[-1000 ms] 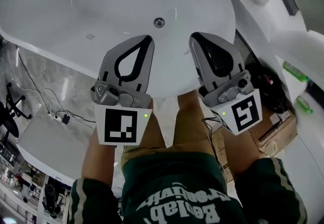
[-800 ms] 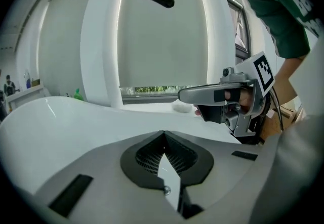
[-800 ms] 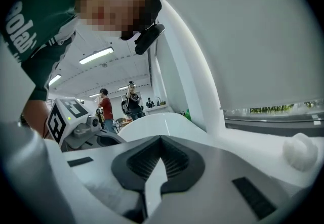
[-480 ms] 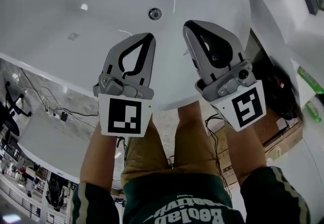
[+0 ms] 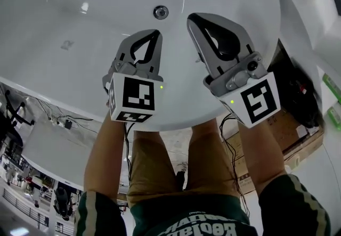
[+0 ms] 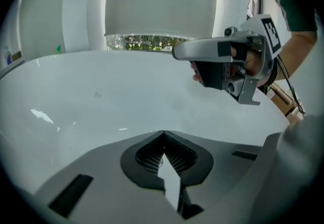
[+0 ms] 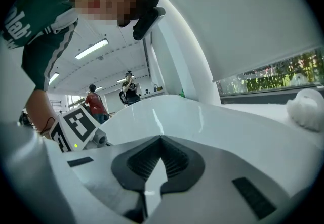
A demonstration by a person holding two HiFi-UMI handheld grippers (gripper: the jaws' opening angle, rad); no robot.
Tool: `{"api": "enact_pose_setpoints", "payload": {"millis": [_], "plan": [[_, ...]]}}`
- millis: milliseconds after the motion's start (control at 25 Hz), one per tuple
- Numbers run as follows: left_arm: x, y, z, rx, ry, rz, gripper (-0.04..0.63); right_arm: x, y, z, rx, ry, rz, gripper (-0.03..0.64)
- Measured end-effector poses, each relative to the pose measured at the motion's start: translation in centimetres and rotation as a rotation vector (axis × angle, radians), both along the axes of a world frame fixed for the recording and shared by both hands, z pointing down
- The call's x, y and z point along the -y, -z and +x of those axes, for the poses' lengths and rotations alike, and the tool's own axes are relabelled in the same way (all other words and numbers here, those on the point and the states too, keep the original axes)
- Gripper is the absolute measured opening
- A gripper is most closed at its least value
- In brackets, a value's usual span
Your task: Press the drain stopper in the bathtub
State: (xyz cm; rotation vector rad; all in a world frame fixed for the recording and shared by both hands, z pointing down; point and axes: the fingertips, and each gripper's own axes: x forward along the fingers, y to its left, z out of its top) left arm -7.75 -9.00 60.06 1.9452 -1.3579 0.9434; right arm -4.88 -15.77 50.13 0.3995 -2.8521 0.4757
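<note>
Between the jaws of the left gripper (image 6: 163,133) sits nothing: grey tips meet at a point, and the ribbed black pads (image 6: 147,156) behind them are bare. The right gripper (image 7: 161,138) is in the same condition, tips together and empty. Both grippers are held side by side over the glossy white oval bathtub (image 5: 69,16), tips aimed at its floor. The small round chrome drain stopper (image 5: 160,12) lies on that floor just beyond the two sets of tips, between them and a little nearer the left one; neither tip is on it. Below the tub rim are bare forearms (image 5: 109,149), tan shorts (image 5: 160,160) and a dark green top (image 5: 181,219). Thin black cables (image 5: 58,118) trail on the pale floor at left.
</note>
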Motion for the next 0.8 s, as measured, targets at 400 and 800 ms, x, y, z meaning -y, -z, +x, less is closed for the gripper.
{"api": "enact_pose_setpoints", "payload": {"millis": [400, 800], "plan": [[-0.6, -10.6, -1.7, -0.031, 0.004, -0.136, 0.008, 1.3, -3.5, -2.0, -0.039, 0.033, -0.013, 0.012], [-1.4, -17.3, -1.9, -0.001, -0.011, -0.211, 0.008, 3.2, -7.9, -2.3, -0.078, 0.037, -0.022, 0.012]]}}
